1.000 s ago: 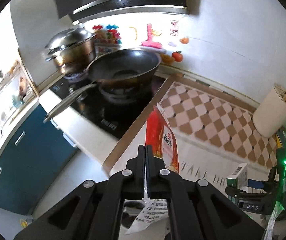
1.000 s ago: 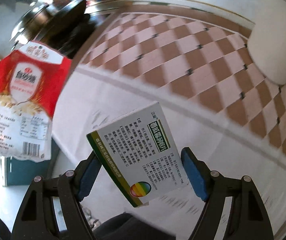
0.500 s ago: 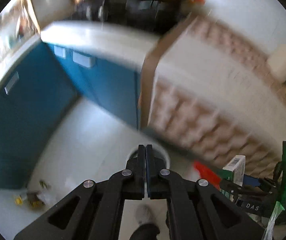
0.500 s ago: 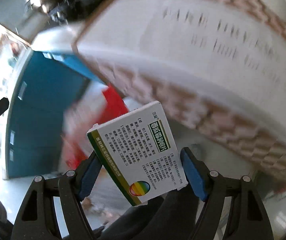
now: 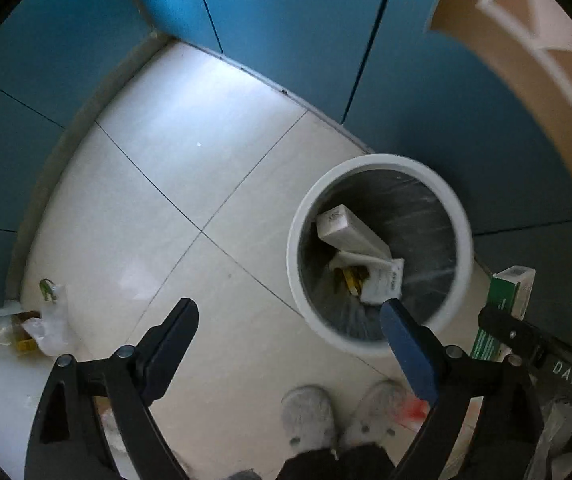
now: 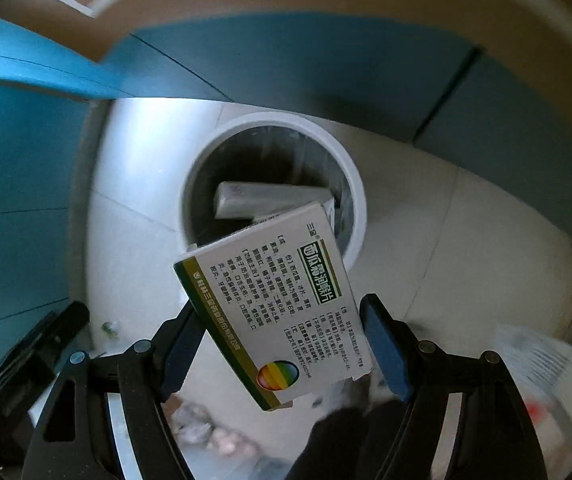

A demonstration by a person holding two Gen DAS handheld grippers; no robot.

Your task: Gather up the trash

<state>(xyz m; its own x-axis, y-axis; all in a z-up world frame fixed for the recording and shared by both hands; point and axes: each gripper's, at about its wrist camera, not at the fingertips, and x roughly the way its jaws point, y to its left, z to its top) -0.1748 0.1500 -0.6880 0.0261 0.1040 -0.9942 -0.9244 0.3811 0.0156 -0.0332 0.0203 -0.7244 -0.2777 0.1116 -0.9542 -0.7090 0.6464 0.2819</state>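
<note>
right gripper (image 6: pixel 282 340) clamped on a white-and-green box (image 6: pixel 274 308), tilted, above the near rim of the white bin (image 6: pixel 359 196). left gripper (image 5: pixel 289 332) jaws opening, nothing between them — bin (image 5: pixel 463 236) just beyond its right finger. bin holds two white boxes (image 5: pixel 349 232). bottle (image 5: pixel 10 328) and bag lie by the blue cabinets (image 5: pixel 286 20).

My left wrist view looks almost straight down past the left claw (image 5: pixel 289 338) onto the tile floor (image 5: pixel 174 184); the bin (image 5: pixel 381 254) sits ahead and right of that claw, near. My right wrist view tilts steeply down, nearer the bin (image 6: pixel 274 184), which lies just ahead of the right claw (image 6: pixel 282 336), partly behind the box (image 6: pixel 274 304) filling the frame's middle. Both views share the bin, floor and blue cabinets (image 5: pixel 286 20). The left view also catches the box (image 5: pixel 505 304) at its right edge.
</note>
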